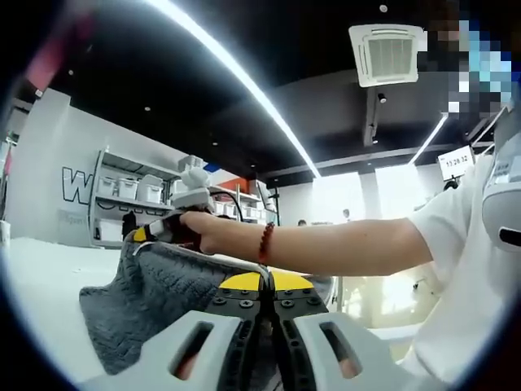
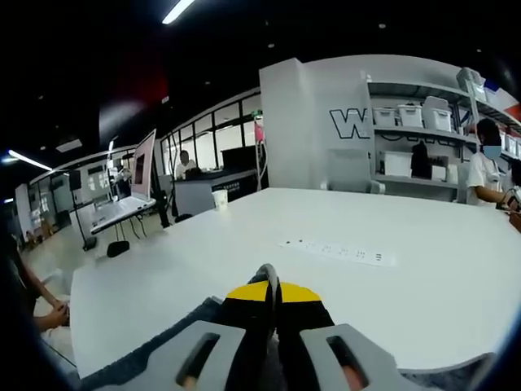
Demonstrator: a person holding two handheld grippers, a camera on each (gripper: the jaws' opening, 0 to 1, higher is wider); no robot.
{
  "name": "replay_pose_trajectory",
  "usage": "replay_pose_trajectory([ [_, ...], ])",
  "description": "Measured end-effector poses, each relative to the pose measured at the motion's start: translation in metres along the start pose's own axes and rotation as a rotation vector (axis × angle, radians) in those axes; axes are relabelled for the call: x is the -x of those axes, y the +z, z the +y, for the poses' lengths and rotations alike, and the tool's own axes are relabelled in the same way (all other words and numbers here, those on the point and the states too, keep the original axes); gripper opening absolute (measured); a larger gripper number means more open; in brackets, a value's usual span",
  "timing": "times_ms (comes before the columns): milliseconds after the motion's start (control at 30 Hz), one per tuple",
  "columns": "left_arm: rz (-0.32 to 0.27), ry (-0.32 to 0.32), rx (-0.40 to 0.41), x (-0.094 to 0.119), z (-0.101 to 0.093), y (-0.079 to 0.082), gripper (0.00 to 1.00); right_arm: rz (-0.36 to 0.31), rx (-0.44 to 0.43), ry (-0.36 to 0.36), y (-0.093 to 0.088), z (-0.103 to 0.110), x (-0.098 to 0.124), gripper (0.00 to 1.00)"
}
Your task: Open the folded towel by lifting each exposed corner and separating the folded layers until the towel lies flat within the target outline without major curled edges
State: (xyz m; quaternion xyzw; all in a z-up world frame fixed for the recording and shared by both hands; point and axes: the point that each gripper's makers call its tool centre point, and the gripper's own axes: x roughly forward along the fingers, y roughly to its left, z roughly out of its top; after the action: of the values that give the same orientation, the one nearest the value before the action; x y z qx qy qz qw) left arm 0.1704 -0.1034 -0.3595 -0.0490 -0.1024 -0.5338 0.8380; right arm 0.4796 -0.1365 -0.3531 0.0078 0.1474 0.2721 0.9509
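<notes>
Both grippers, left [image 1: 262, 297] and right [image 2: 273, 295], are clamped on the grey towel [image 1: 151, 297], raised off the white table [image 2: 342, 289] mid-unfold. Next, I'd judge: spread those 2 corners apart and lay it flat.

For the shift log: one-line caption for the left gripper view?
Left gripper shut on the gray towel; a hand lifts its far corner with the right gripper.

Large white surface [image 2: 269, 269], power strip [image 2: 338, 251] and paper cup [image 2: 220, 199] on it. Black ceiling, long light strip [image 1: 244, 81], ceiling air unit [image 1: 389, 52]. Shelving with white bins [image 2: 423, 118] against grey wall. Open laptop [image 2: 130, 191] beyond surface, glazed partitions behind.
</notes>
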Motion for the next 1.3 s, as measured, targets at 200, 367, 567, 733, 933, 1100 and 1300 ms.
replay_pose_trajectory([
  [200,-0.004,0.003,-0.011,0.002,0.0,0.002,0.01,0.003,0.01,0.002,0.006,0.004,-0.003,0.0],
  [367,-0.015,0.015,-0.009,0.006,0.003,0.005,0.01,0.003,0.011,0.009,0.008,0.01,-0.004,0.0],
  [567,-0.031,0.018,0.002,0.01,0.004,0.009,0.01,-0.002,0.012,0.024,0.011,0.018,-0.006,0.0],
  [733,-0.042,0.021,0.014,0.013,0.006,0.012,0.01,0.001,0.023,0.024,0.012,0.023,-0.009,0.0],
  [933,-0.049,0.025,0.018,0.016,0.009,0.016,0.01,-0.017,-0.01,0.043,0.021,0.027,-0.009,0.0],
  [1100,-0.068,0.027,0.026,0.019,0.012,0.023,0.01,-0.019,0.007,0.043,0.026,0.033,-0.012,0.0],
  [1300,-0.078,0.039,0.02,0.026,0.016,0.029,0.01,-0.024,0.013,0.046,0.03,0.038,-0.012,0.0],
])
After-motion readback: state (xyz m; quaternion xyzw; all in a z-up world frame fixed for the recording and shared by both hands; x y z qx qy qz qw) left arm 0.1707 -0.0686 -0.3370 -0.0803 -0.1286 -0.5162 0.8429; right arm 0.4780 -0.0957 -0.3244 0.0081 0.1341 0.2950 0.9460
